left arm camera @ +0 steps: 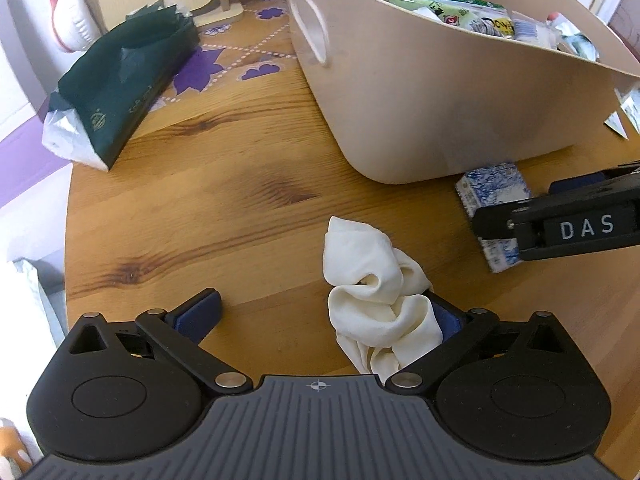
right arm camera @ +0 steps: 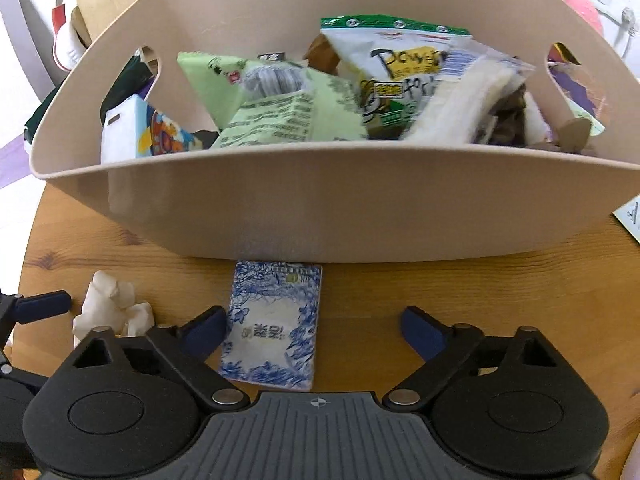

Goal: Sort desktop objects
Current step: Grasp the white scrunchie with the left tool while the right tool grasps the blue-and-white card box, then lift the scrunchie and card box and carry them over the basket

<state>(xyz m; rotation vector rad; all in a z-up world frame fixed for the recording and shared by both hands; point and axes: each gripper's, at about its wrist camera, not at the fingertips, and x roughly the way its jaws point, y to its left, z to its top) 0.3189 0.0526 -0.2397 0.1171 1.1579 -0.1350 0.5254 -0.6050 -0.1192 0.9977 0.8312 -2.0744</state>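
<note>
While both spread | left gripper straddles cloth | right gripper straddles packet

Free room: bare worktop left of the crumpled white cloth.
Obstacle: beige basket walls off the far side.

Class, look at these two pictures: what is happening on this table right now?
A person with a gripper in each hand is sorting loose things into a beige basket already full of snack packets. The right gripper is open over a blue-and-white packet lying flat on the wooden table just in front of the basket; nothing is gripped yet. The left gripper is open too, with a crumpled white cloth lying against its right finger.
</note>
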